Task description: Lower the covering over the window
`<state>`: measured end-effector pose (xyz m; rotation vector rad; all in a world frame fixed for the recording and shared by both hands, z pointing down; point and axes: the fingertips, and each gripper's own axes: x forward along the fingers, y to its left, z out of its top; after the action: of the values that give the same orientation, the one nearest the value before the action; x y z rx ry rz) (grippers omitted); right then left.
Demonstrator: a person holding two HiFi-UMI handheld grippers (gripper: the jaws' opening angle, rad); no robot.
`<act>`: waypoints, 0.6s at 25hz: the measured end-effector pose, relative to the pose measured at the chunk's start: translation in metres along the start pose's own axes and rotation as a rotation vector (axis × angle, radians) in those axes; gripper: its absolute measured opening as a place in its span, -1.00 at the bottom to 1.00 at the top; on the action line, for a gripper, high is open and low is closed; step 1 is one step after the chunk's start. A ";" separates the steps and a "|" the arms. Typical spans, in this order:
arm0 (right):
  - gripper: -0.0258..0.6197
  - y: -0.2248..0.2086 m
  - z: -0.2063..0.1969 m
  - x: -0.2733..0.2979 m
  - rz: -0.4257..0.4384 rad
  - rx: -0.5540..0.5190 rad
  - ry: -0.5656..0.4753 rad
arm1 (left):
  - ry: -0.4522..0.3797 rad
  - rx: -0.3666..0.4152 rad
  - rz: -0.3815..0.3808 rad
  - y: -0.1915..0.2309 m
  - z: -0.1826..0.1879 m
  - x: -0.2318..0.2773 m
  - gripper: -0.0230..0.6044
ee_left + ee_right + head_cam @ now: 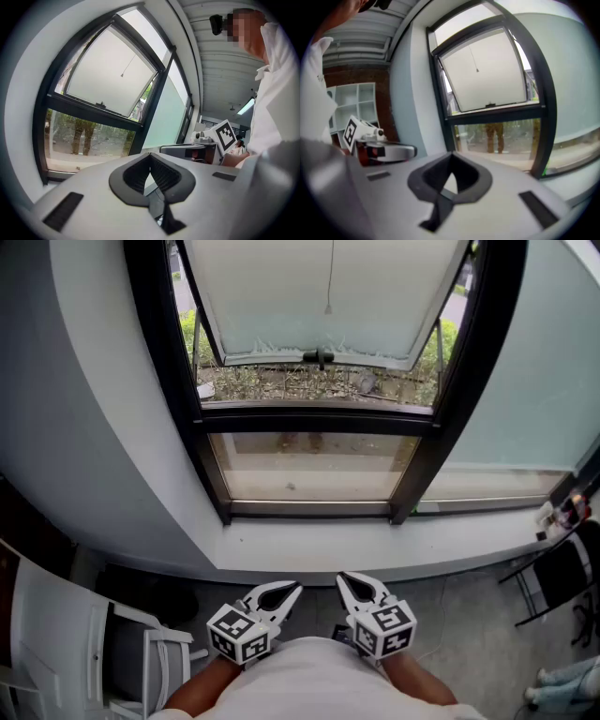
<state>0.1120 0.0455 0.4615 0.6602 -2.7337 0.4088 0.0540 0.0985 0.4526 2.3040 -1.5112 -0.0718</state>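
at the bottom of the head view, the left tool (291,591) and the right tool (345,579) sit side by side just above the person's white-clad front. both point toward the window (314,418) and are well apart from it. each tool's own view shows its jaws pressed together at the tips with nothing between them.

the white covering (328,296) fills the upper centre of the frame, over the top part of the window only. its lower edge ends by a small black handle (319,357), and the lower pane (309,465) beneath is bare. a thin pull cord (330,273) hangs in front of the covering and ends in a small bead.

only the head view shows the pale sill (375,542), a white chair (56,634) at lower left and a dark chair (553,577) at the right edge, both cut off by the frame. only the left gripper view takes in the ceiling (225,61) and the person's white sleeve (276,93). only the right gripper view shows white shelving (351,103) beside a red-brown strip of wall (384,108) at left. each gripper view catches the other tool near its edge.

through the lower pane, both gripper views show two dark upright shapes (494,136) outside; what they are i cannot tell. the top of the covering is cut off in the head view.
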 end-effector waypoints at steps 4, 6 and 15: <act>-0.85 0.000 -0.001 0.000 0.003 -0.001 0.003 | 0.002 0.000 0.004 0.001 0.000 0.001 -0.87; -0.85 -0.001 -0.002 -0.001 0.006 -0.002 0.006 | -0.003 -0.006 0.011 0.002 0.000 0.001 -0.87; -0.85 -0.017 -0.006 -0.009 -0.008 -0.008 0.014 | -0.014 -0.030 0.026 0.002 0.001 0.012 -0.87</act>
<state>0.1294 0.0368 0.4668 0.6638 -2.7173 0.3986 0.0575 0.0870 0.4543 2.2642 -1.5367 -0.1033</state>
